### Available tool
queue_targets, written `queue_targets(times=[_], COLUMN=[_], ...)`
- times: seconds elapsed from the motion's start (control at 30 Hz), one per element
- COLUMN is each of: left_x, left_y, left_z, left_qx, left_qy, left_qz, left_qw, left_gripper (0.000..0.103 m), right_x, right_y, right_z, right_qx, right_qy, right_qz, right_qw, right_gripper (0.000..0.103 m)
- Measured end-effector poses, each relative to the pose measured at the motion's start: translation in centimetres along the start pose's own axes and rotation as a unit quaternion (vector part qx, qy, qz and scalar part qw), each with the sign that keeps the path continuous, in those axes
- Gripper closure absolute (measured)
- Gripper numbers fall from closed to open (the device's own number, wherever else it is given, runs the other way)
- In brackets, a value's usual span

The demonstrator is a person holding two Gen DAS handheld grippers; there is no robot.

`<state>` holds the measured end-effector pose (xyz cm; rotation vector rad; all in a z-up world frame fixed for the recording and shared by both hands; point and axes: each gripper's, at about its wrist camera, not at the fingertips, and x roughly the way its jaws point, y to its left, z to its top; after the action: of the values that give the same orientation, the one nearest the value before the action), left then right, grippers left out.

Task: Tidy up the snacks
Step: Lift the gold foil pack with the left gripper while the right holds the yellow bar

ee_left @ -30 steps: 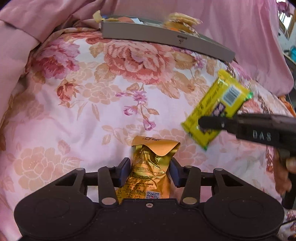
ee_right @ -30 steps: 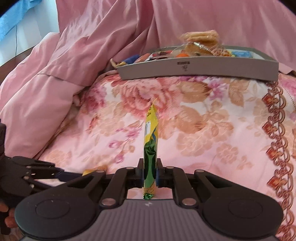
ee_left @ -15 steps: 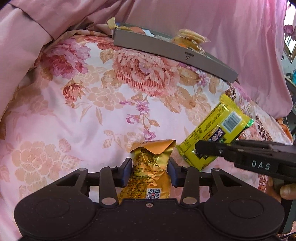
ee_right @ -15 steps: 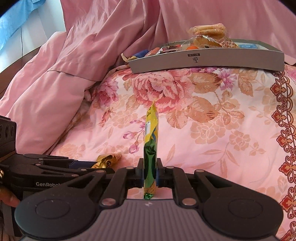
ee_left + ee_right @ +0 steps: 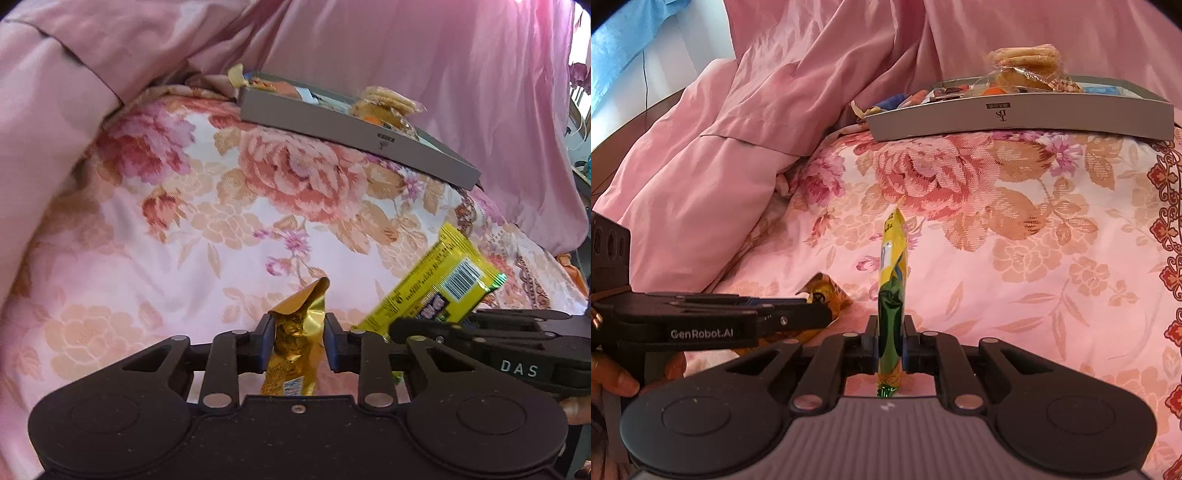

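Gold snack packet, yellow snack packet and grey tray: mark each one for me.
Gold snack packet (image 5: 295, 341): left wrist view, crinkled foil body between the jaws.
Yellow snack packet (image 5: 893, 291): right wrist view, packet's narrow edge above the jaws.
Grey tray (image 5: 1019, 116): right wrist view, front wall by the printed logo.

Left gripper (image 5: 298, 341): jaws closing on a gold packet (image 5: 295, 347), pads against its crumpled sides. Right gripper (image 5: 397, 330) enters from the right, clamped on a yellow packet (image 5: 436, 291) held tilted, barcode showing. Both hang over a floral bed cover (image 5: 192, 229). Grey tray (image 5: 354, 136) of snacks lies well beyond, a biscuit pack (image 5: 388, 101) on it. Pink bedding (image 5: 406, 55) behind.
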<state>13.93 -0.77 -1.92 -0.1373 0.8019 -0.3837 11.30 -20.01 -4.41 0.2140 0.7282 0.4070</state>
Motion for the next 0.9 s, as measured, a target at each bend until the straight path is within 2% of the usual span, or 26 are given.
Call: queue_targets(times=[0.13,0.27,0.63,0.9], left_x=[-0.3,0.2,0.4,0.2], left_y=[0.4,1.2,0.1,0.4], left_z=[0.3,-0.1,-0.4,-0.1], left_qx=[0.014,-0.007,0.027,0.003], left_qy=[-0.004,0.02,0.017,0.018], left_qz=[0.028,0.014,0.027,0.022], left_qw=[0.9995,0.9997,0.9991,0.9996], left_gripper=[0.082,0.082,0.084,0.085], right_x=[-0.1,0.1,0.3,0.1], right_y=[-0.1,-0.2,0.1,0.3], right_z=[0.0,0.0,0.0,0.1], right_qx=[0.002,0.003,-0.003,-0.004], right_qy=[0.001,0.003,0.003,0.0], right_qz=[0.0,0.002,0.006,0.009], right_qw=[1.0,1.0,1.0,1.0], right_gripper=[0.09,0.09,0.09,0.09])
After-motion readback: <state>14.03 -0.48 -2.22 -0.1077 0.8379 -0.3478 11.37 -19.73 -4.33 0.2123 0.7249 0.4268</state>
